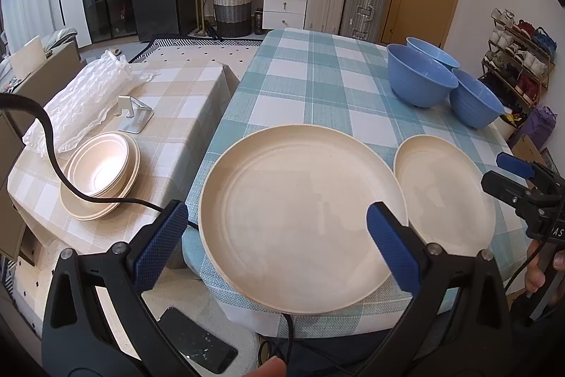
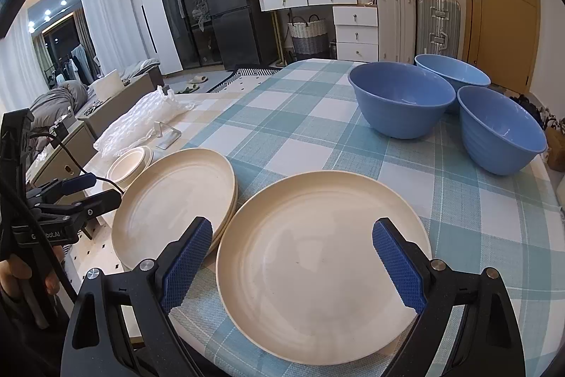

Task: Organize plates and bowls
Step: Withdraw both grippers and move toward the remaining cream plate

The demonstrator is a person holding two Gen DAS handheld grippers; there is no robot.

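Two cream plates lie at the near edge of the blue-checked table [image 1: 300,87]. The left plate [image 1: 300,214] [image 2: 173,200] looks like a stack of plates. The right plate [image 1: 445,193] [image 2: 317,267] lies beside it. Three blue bowls [image 1: 420,76] [image 2: 402,101] stand at the far right. My left gripper [image 1: 277,235] is open and empty above the left plate; it also shows in the right wrist view [image 2: 88,189]. My right gripper [image 2: 293,260] is open and empty above the right plate; it also shows in the left wrist view [image 1: 512,179].
A lower beige-checked table [image 1: 176,115] on the left holds a stack of small cream bowls and plates [image 1: 100,172] [image 2: 130,163], bubble wrap [image 1: 84,94] and a metal stand [image 1: 136,115]. A black cable [image 1: 53,147] crosses it. A dark phone [image 1: 201,341] lies below.
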